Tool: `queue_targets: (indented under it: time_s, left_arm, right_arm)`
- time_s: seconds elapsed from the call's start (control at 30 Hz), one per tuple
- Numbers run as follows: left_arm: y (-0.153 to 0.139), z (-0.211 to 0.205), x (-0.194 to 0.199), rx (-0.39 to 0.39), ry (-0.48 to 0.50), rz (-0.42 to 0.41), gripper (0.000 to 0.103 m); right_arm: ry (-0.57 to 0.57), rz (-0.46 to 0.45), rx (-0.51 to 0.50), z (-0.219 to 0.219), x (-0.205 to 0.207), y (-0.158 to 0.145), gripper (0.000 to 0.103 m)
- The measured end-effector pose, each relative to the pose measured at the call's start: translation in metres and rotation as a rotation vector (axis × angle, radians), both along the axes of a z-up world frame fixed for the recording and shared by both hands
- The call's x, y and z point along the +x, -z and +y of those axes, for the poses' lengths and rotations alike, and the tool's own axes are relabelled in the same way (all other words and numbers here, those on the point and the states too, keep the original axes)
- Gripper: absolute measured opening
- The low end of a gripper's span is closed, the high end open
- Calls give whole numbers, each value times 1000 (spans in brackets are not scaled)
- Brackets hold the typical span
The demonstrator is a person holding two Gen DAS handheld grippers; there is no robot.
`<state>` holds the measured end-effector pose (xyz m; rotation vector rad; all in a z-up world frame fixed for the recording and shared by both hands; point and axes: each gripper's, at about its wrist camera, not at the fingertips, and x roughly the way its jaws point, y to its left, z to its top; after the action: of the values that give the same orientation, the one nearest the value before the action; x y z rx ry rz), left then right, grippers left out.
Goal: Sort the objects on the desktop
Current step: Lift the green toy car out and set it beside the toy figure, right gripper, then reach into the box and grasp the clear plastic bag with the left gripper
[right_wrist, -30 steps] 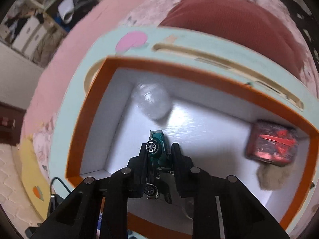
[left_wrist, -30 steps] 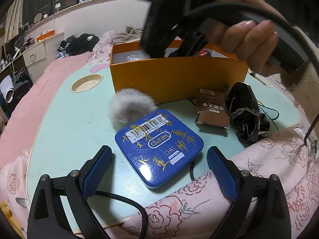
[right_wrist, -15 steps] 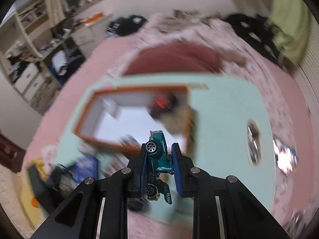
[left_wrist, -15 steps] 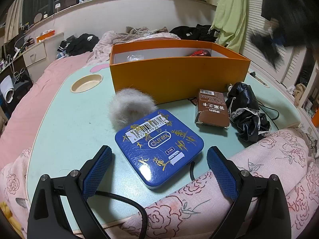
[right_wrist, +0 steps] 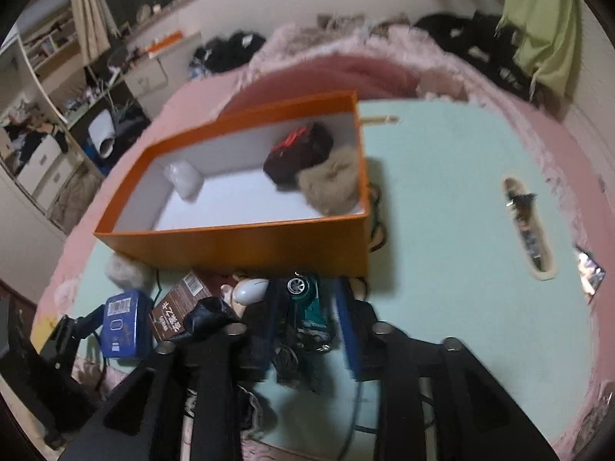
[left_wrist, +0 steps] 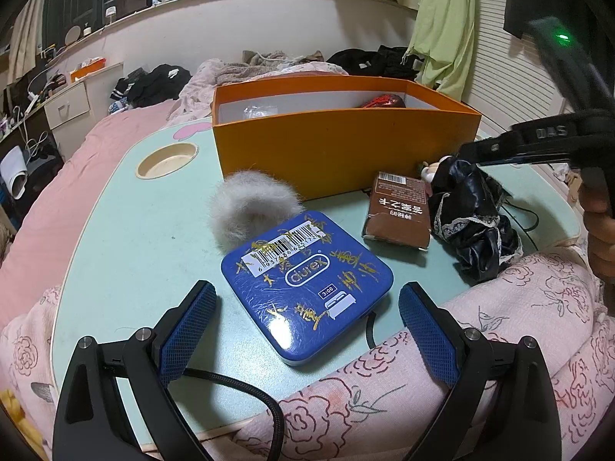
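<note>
Right gripper has swung off the orange box to the table at the box's 6 o'clock; its jaws have just been opening, teal toy car between them, grip unclear in blur; left gripper wide, empty, blue tin at its 12 o'clock, reading "durex", "3:00", barcode 6937486625172; grey pompom touches the tin's 11 o'clock corner; brown carton with Chinese print at 2 o'clock, black lace cloth beside it.
</note>
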<state>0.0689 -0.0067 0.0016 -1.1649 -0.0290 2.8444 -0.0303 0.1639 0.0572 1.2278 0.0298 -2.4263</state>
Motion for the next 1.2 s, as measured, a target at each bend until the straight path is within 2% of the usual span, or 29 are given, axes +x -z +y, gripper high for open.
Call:
queue_targets:
  time_s: [0.03, 0.17, 0.3, 0.37, 0.4, 0.43, 0.67, 0.77, 0.97, 1.03, 1.2]
  left_arm:
    - [0, 0, 0, 0, 0, 0, 96]
    - [0, 0, 0, 0, 0, 0, 96]
    - [0, 0, 0, 0, 0, -1, 96]
    - [0, 0, 0, -2, 0, -2, 96]
    - [-1, 0, -1, -3, 0, -1, 96]
    - [-1, 0, -1, -3, 0, -2, 96]
    - [-1, -1, -2, -3, 0, -2, 96]
    - [-1, -1, -2, -1, 0, -2, 96]
    - [-4, -5, -7, 38, 11, -23, 96]
    - [-11, -10, -9, 60, 7, -16, 96]
    - [-53, -16, -17, 112, -8, 61, 96]
  right_arm:
    - [-7, 29, 17, 1, 4, 0, 51]
    - [-39, 104, 74, 24, 32, 9, 51]
    - [-71, 119, 70, 32, 44, 33, 52]
    - [-76, 189, 127, 26, 55, 41, 59]
    - [-90, 227, 129, 23, 60, 43, 68]
    - [-100, 223, 114, 22, 60, 42, 71]
    - [-93, 226, 105, 25, 57, 43, 76]
    - [-92, 224, 104, 26, 58, 45, 82]
    - [-90, 223, 104, 26, 57, 46, 86]
    - [-90, 223, 103, 27, 58, 48, 87]
    - [-89, 223, 103, 27, 59, 48, 87]
